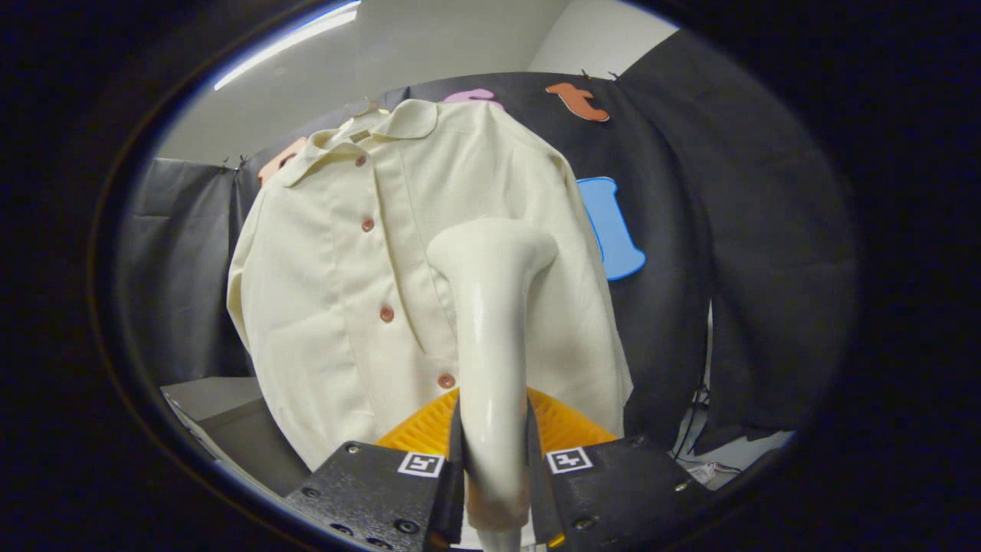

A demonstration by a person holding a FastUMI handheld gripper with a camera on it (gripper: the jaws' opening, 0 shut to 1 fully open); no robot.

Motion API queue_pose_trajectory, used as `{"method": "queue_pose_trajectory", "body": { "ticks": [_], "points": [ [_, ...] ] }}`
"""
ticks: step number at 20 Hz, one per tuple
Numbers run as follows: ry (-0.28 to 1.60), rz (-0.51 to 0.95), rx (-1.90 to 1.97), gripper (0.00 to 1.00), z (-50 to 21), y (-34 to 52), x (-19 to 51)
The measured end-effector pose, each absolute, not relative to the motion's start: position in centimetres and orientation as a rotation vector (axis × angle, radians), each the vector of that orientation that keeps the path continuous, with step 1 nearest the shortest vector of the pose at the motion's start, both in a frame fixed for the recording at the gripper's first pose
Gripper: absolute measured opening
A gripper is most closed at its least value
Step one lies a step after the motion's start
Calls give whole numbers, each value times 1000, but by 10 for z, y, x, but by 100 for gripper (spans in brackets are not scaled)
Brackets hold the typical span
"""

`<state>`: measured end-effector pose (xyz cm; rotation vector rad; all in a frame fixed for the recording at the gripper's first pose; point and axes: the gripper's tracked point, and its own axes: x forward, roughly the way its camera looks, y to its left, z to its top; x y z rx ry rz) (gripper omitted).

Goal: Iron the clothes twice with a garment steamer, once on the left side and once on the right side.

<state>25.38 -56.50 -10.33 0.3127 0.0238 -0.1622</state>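
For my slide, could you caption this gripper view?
Gripper shut on garment steamer, head against hanging cream shirt.

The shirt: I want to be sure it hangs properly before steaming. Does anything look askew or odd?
Nothing stands out. The cream shirt hangs buttoned, its collar lying flat, with no stain or tear visible. The gripper is shut on the steamer, whose head is raised in front of the shirt.

You're in a recording booth: black cloth [736,253] drapes the walls, and a shirt [345,261] hangs under a ceiling light [291,42].
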Motion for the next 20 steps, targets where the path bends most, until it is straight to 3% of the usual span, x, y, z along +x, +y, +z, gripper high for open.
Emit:
{"method": "queue_pose_trajectory", "body": {
  "ticks": [20],
  "points": [
    [287, -285, 450, 35, -274, -543, 191]
  ]
}}
